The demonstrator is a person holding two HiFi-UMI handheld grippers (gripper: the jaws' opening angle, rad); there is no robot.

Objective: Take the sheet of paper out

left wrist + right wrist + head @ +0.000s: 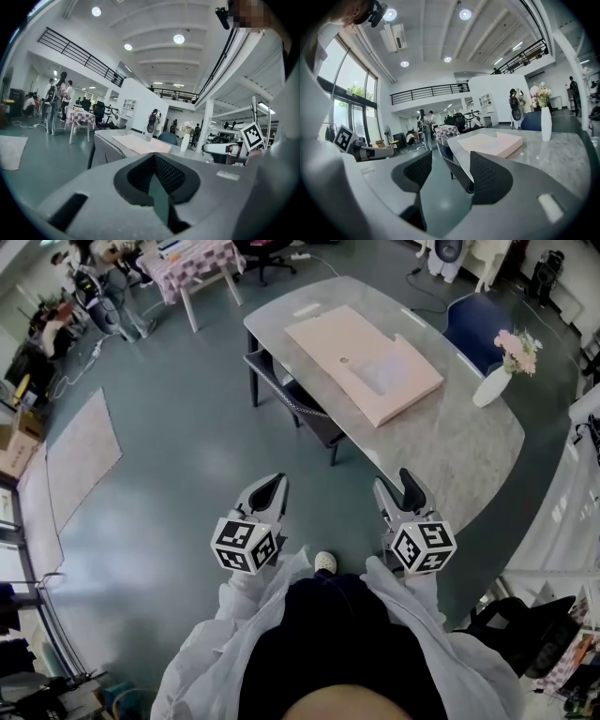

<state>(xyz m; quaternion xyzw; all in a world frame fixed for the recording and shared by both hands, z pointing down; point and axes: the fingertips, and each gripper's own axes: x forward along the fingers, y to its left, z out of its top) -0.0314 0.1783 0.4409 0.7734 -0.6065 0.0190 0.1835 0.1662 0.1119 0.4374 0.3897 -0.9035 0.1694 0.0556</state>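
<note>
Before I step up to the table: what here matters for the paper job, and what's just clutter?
Job: pink flat folder on the grey table; left tongs; right tongs.
Clutter: flower vase; blue chair; dark chair; checkered table.

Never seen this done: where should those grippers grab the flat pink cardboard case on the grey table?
On the flat pink cardboard case, likely the long edge facing the person, approached from that side: it lies flat on the grey table, leaving only its rim to pinch.

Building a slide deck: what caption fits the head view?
Left hand-held gripper shut, right hand-held gripper open, both empty, short of the table bearing a pink box.
</note>
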